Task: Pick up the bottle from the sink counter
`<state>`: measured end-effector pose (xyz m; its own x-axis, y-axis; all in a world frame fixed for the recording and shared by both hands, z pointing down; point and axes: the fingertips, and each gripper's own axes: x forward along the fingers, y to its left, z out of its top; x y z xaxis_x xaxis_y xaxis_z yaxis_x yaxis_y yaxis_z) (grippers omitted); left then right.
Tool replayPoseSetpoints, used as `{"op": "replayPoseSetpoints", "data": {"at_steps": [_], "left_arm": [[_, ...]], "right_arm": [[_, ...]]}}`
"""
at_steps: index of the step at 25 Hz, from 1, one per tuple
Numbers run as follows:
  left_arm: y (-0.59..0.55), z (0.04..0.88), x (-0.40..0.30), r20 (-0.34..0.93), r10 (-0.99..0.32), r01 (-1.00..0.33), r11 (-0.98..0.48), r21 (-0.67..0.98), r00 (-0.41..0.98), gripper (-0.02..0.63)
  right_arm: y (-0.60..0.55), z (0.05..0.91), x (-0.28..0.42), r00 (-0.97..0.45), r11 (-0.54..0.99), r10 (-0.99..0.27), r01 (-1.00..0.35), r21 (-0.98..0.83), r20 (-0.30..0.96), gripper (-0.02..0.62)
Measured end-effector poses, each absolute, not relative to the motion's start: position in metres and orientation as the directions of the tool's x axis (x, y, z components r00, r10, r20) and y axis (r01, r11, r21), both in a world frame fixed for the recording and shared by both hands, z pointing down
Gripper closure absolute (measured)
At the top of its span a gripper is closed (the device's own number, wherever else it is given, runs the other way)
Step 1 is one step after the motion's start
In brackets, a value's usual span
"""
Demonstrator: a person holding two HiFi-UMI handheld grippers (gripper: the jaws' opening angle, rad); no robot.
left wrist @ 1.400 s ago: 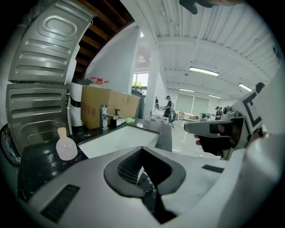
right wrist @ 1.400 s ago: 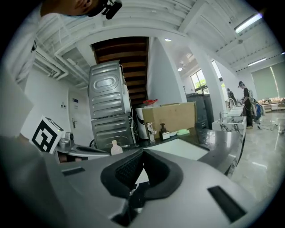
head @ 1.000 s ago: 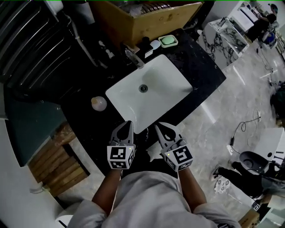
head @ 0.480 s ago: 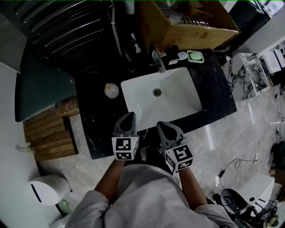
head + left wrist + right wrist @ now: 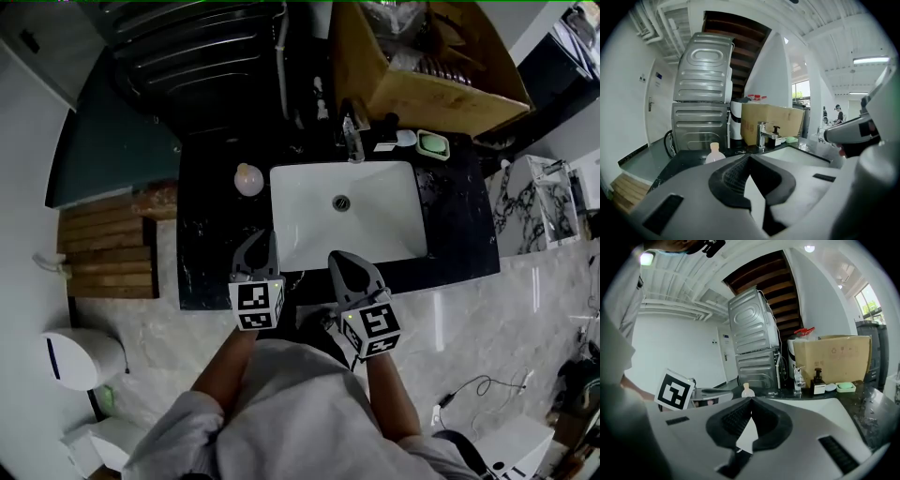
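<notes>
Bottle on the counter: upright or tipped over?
Upright: the bottle stands cap up on the black counter, left of the sink.

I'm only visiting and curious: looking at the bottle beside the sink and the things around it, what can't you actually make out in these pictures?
- Bottle: the left gripper view shows only its cap and shoulders; the left gripper itself covers the rest.
- Any label on it: too small in the head view.
- Cardboard box: cut off by the head view's top edge; its contents are a dark jumble.
</notes>
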<state>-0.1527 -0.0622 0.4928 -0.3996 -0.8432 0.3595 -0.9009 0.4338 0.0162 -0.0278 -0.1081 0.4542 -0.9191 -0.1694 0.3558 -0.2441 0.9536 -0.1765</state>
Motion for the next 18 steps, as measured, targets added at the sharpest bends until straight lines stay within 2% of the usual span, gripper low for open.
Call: {"op": "replayPoseSetpoints", "data": {"at_steps": [10, 18], "left_arm": [[-0.089, 0.521, -0.204, 0.357, -0.842, -0.89, 0.452, 0.057, -0.404, 0.595], [-0.09, 0.542, -0.25, 0.353, -0.845, -0.889, 0.452, 0.068, -0.402, 0.595]], "right_arm": [[-0.114, 0.481, -0.062, -0.872, 0.953, -0.15, -0.253, -0.165, 0.467, 0.586], [-0.108, 0.497, -0.096, -0.855, 0.944, -0.162, -0.28, -0.176, 0.493, 0.586]]}}
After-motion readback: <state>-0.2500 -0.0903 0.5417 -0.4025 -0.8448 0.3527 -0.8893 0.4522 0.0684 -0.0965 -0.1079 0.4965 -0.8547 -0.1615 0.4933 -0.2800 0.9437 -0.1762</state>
